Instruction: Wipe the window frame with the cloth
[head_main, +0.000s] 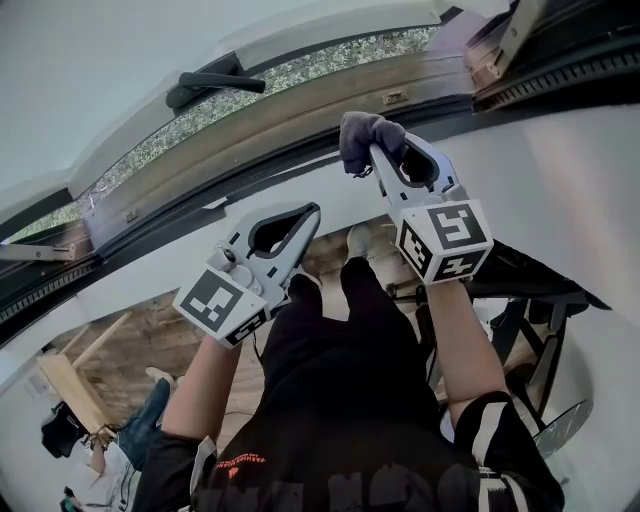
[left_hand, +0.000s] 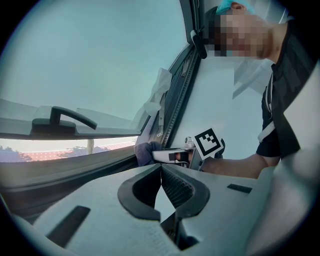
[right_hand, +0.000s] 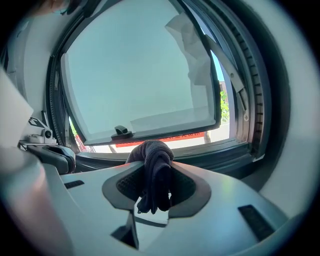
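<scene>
Right hand-held gripper (head_main: 385, 165) pinches a bunched dark cloth (right_hand: 156, 175), held up at the lower edge of the window frame (head_main: 300, 120); contact unclear. Left hand-held gripper (head_main: 312, 215) sits lower, jaws pressed together, nothing between them. Window handle (head_main: 215, 85) above.

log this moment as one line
left tool: shut, empty | right tool: shut on cloth | cloth: bunched, at lower window frame, contact unclear
</scene>
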